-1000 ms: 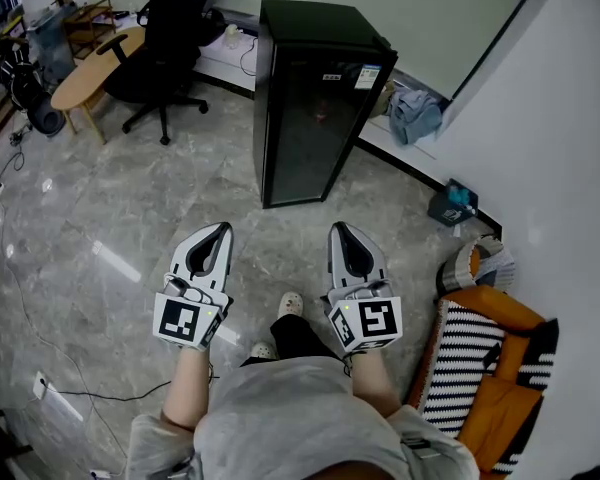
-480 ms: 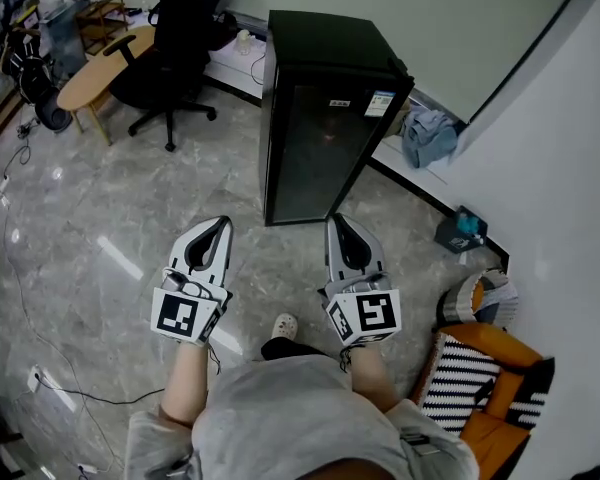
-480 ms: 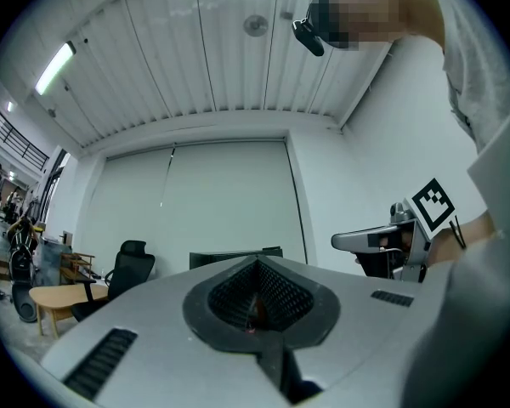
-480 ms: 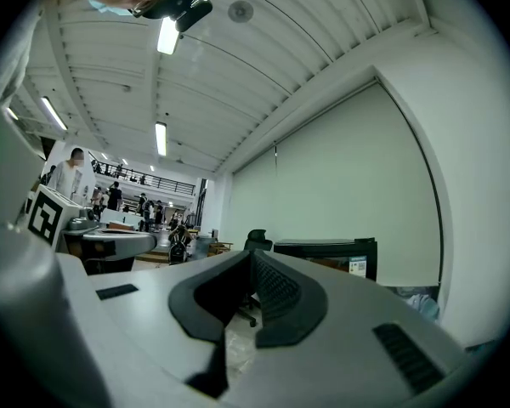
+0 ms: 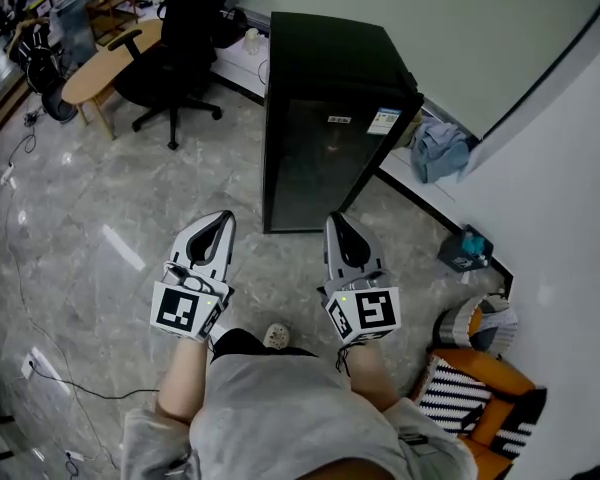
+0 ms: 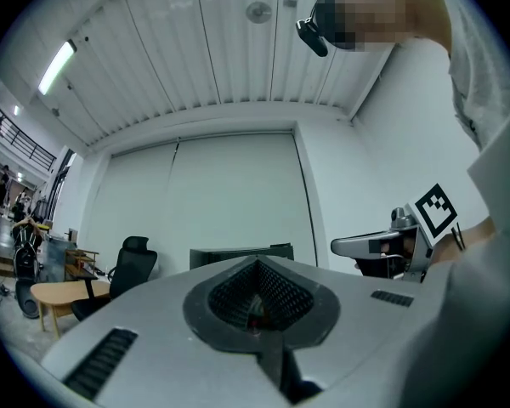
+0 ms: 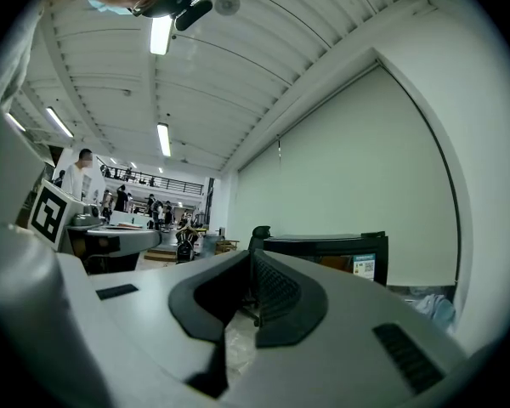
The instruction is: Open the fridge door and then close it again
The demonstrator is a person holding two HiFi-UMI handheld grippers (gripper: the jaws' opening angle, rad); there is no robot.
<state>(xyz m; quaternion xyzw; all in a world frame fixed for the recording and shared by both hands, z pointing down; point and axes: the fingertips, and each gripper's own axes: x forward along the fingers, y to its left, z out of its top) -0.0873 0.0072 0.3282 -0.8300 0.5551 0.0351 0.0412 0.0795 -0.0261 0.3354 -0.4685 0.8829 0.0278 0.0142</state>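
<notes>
A black fridge [image 5: 325,118] with a dark glass door and a small sticker stands on the marble floor ahead, its door closed. It also shows beyond the jaws as the fridge [image 6: 238,253] in the left gripper view and the fridge [image 7: 340,249] in the right gripper view. My left gripper [image 5: 220,224] is held level, short of the fridge's left front corner, jaws shut and empty. My right gripper [image 5: 337,222] is level beside it, just short of the door's lower right, jaws together with nothing in them. Neither touches the fridge.
A black office chair [image 5: 185,38] and a wooden table [image 5: 100,63] stand far left. A blue cloth [image 5: 440,153] lies on a low ledge right of the fridge. A teal box [image 5: 465,248] and a striped orange cushion [image 5: 480,398] sit by the right wall. A cable [image 5: 50,368] runs across the floor.
Both grippers and the person have moved forward toward the fridge, which now sits nearer and larger in the head view. Both pairs of jaws look the same as before.
</notes>
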